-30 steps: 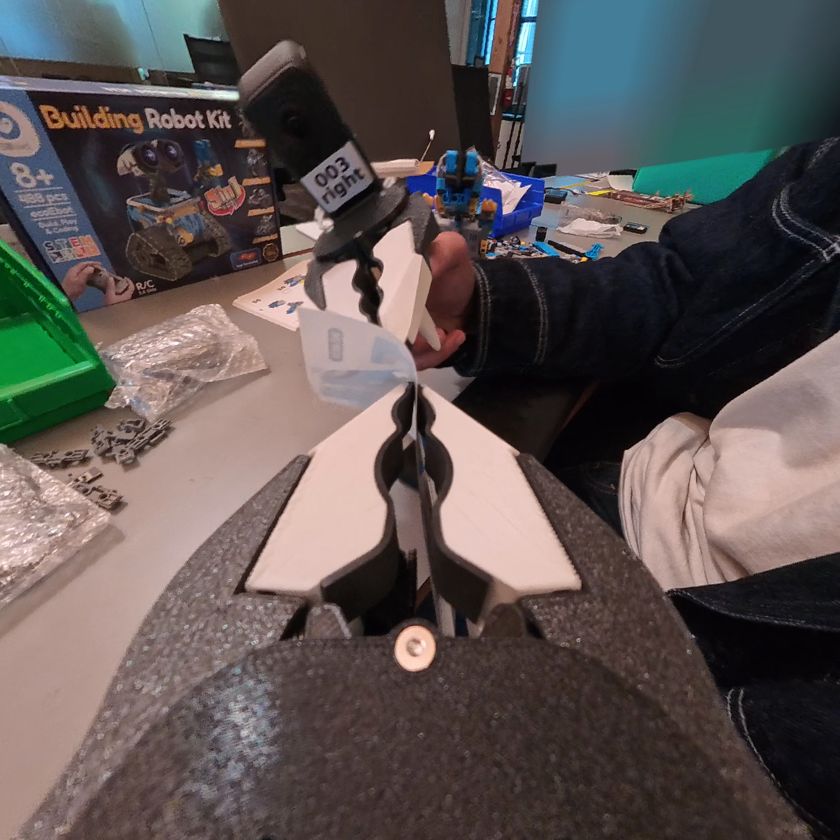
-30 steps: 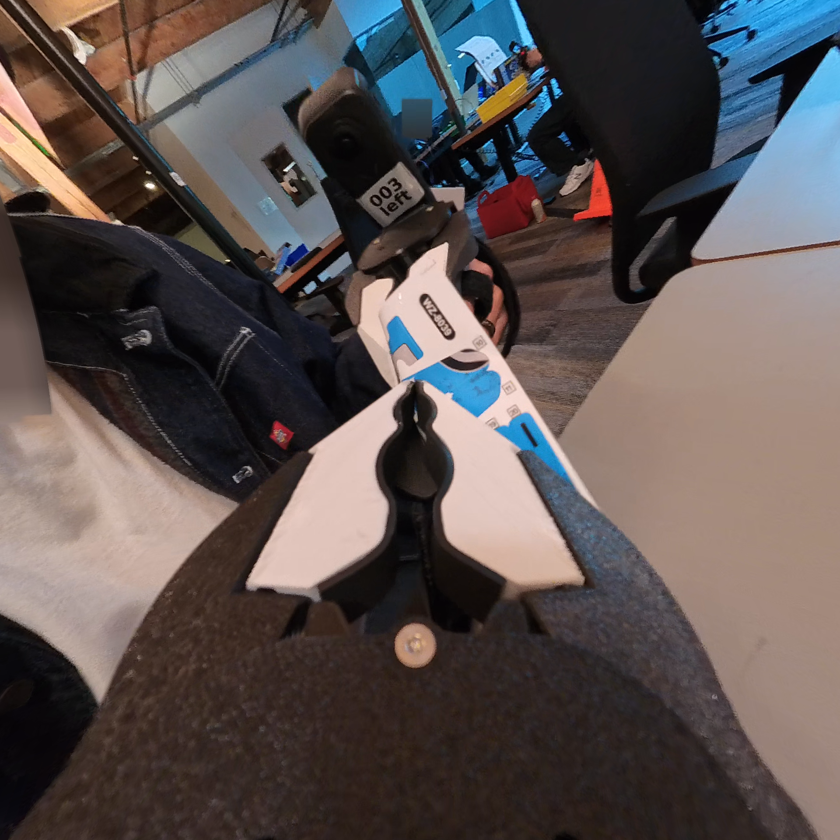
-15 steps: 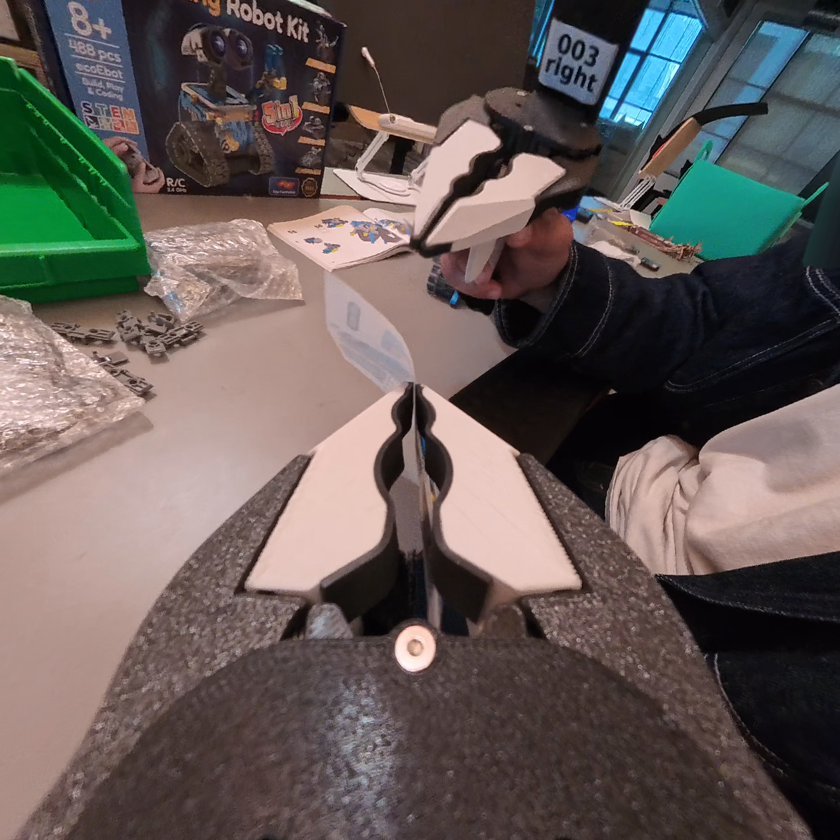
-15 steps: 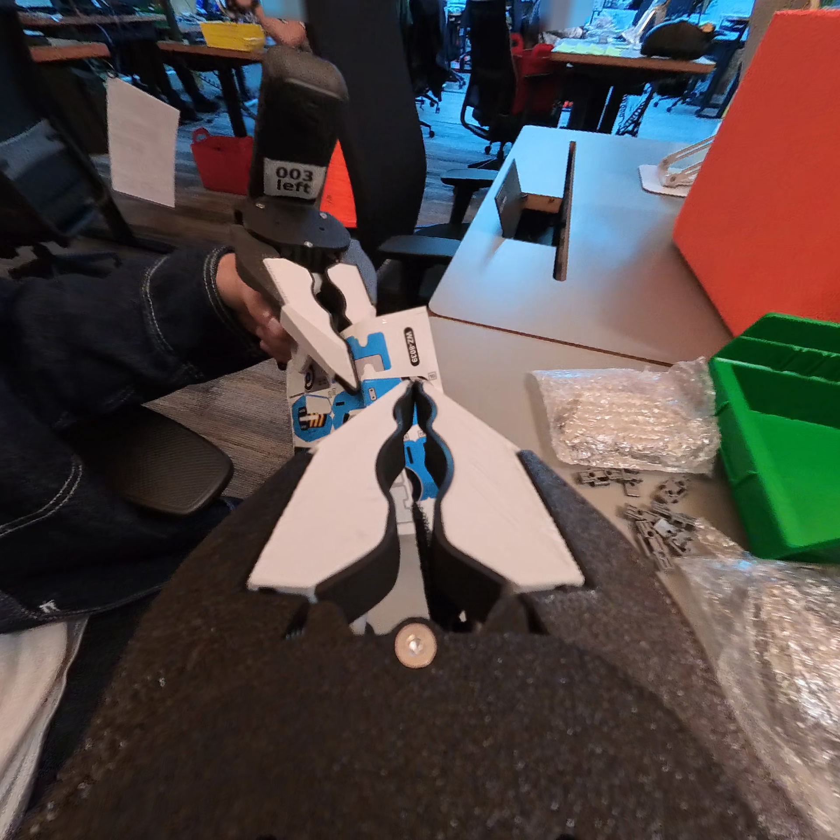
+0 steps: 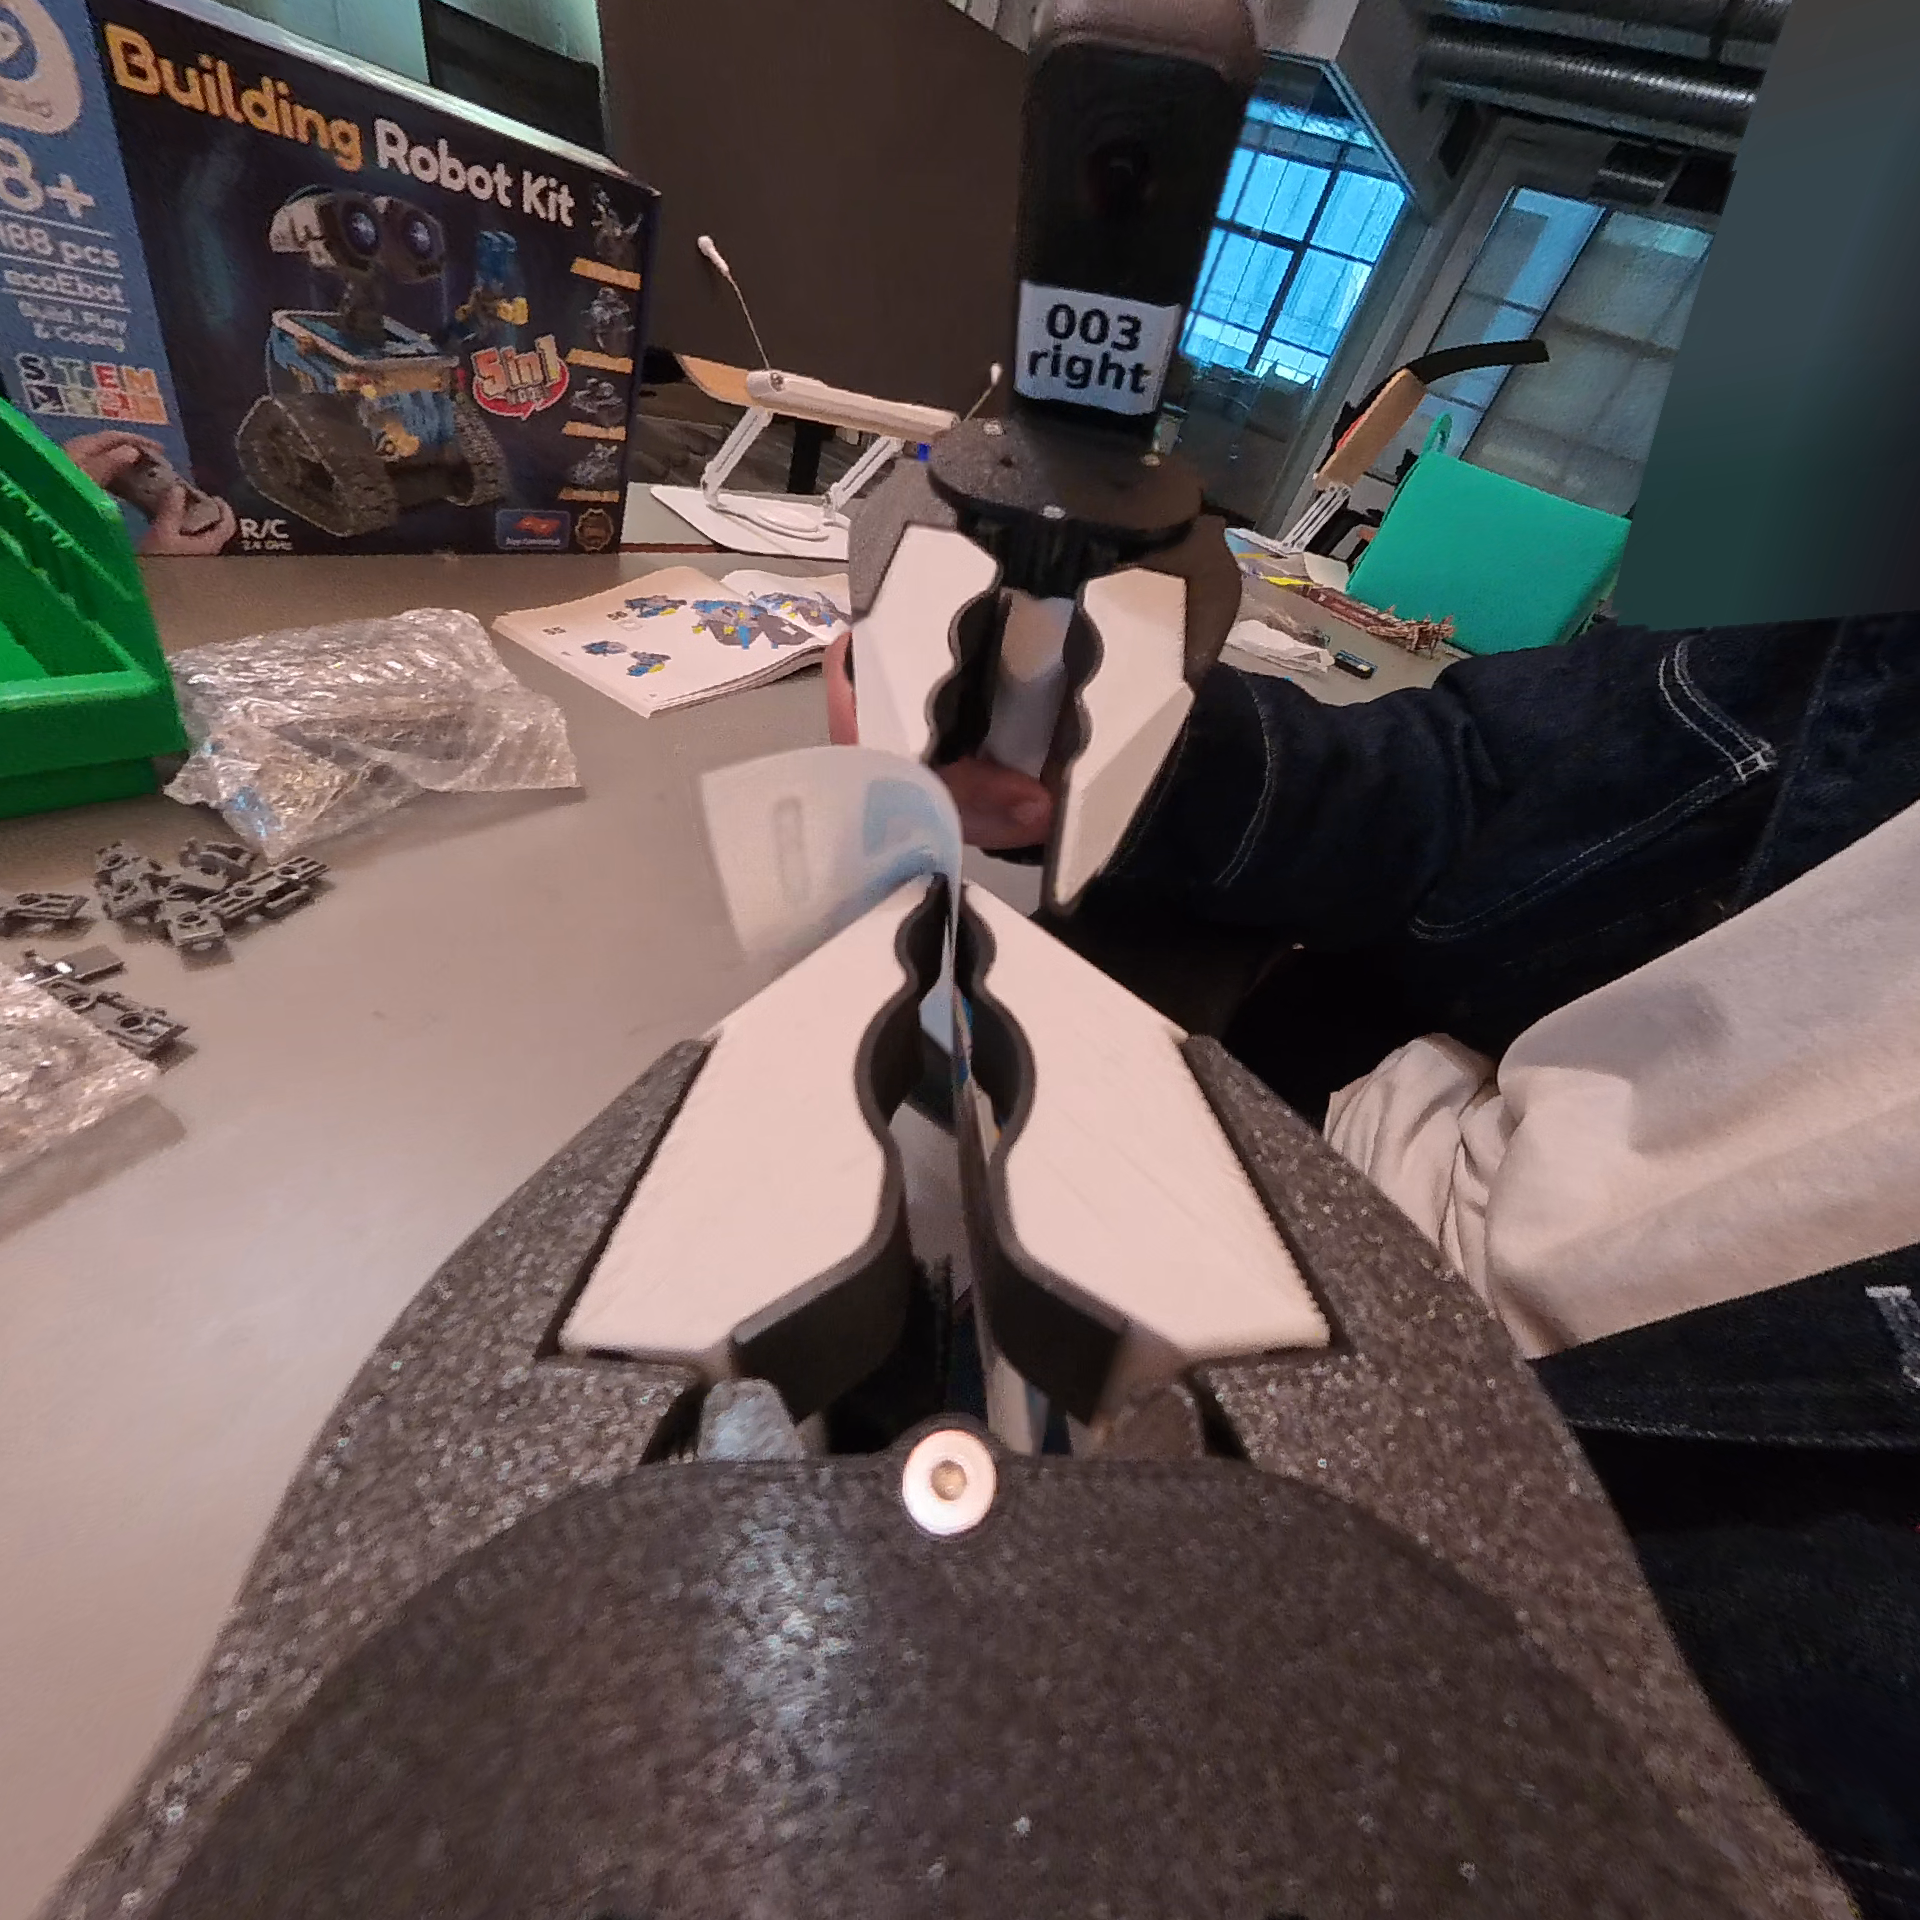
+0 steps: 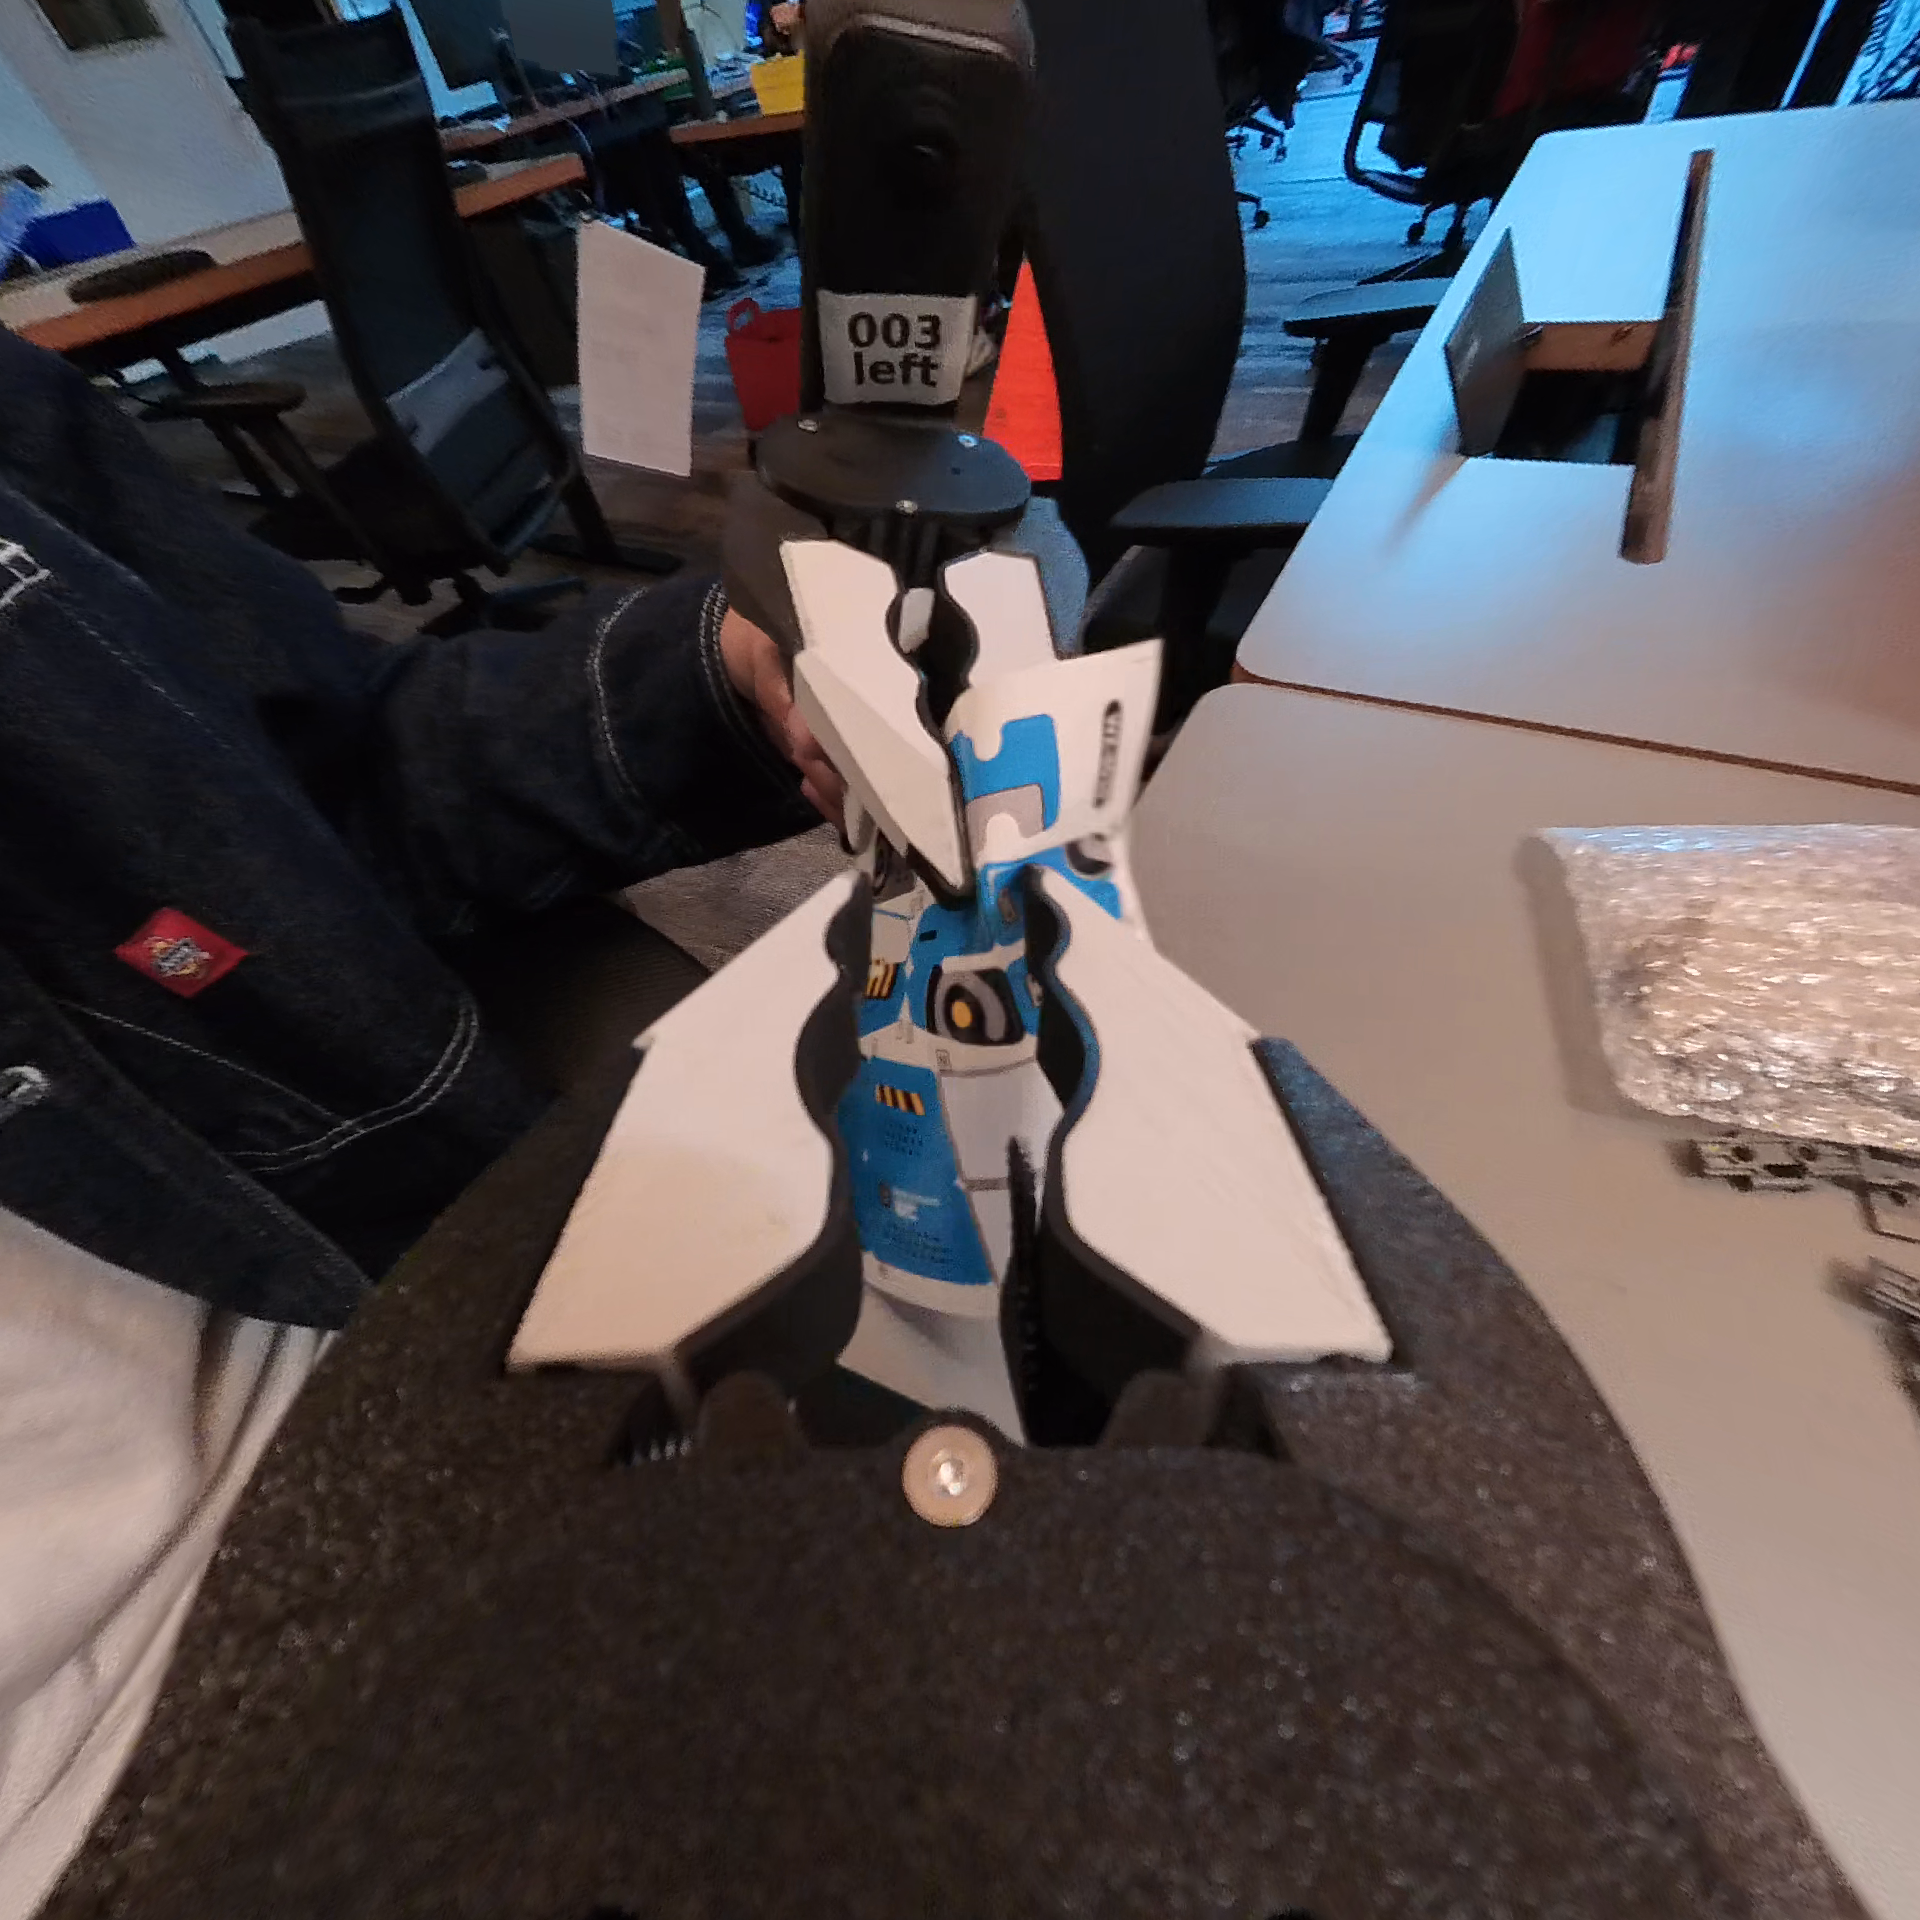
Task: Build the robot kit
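Green plastic, a bin (image 5: 62,665), is sitting far to the left of the sticker sheet (image 5: 831,831), with a printed toy box (image 5: 343,312) standing behind it on the grey table (image 5: 416,1091). A crumpled bubble-wrap bag (image 5: 353,707) is lying nearer the sheet, and a scatter of small grey parts (image 5: 187,894) is resting in front of that bag. An open booklet (image 5: 686,634) is lying just behind the sheet.

The left gripper (image 5: 951,904) is pinching the sheet: its jaws are closed almost flat together, and the paper is running edge-on through the slit between them. The free end is curling up and over to the left, clear of the table.

The right gripper (image 6: 951,894) is facing the left one, tip to tip. Its jaws are standing well apart, and the blue-and-white printed face of the sheet is lying in the gap between them, running back towards the hinge. Neither finger is visibly pressing on the paper, so this gripper is gripping nothing. Its tips are reaching close beside the left gripper's tips; whether the two tools are touching cannot be told.

A dark denim sleeve (image 5: 1507,790) is stretching away to the right of the sheet.
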Demonstrator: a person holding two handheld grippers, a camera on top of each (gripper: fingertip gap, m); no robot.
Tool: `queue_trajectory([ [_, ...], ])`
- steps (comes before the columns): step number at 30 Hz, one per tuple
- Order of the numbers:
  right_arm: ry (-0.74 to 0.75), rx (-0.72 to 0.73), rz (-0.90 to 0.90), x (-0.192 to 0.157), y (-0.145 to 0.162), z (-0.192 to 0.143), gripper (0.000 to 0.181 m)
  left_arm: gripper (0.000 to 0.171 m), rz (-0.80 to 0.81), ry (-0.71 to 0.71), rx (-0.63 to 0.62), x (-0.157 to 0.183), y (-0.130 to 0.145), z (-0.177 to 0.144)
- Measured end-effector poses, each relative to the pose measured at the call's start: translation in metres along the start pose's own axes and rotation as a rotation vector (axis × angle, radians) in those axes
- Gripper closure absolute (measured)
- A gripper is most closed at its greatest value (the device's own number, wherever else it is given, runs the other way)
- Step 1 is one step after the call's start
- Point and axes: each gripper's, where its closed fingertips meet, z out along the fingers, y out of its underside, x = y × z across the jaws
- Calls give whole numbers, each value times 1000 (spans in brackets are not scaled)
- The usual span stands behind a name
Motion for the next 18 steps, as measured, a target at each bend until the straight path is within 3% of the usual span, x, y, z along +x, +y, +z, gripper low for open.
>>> queue_trajectory([
  [8, -137, 72, 144, -5, -6, -9, 179, 171, 35, 24, 10, 10, -4, -1],
  [11, -141, 74, 158, -4, -6, -8, 179, 171, 32, 21, 9, 9, -3, -1],
  [15, -167, 55, 174, -8, -3, -6, 166, 171, 36, 12, -2, 9, -1, 1],
  [18, -173, 57, 187, -7, -2, -7, 169, 171, 43, 11, -4, 10, -1, 2],
])
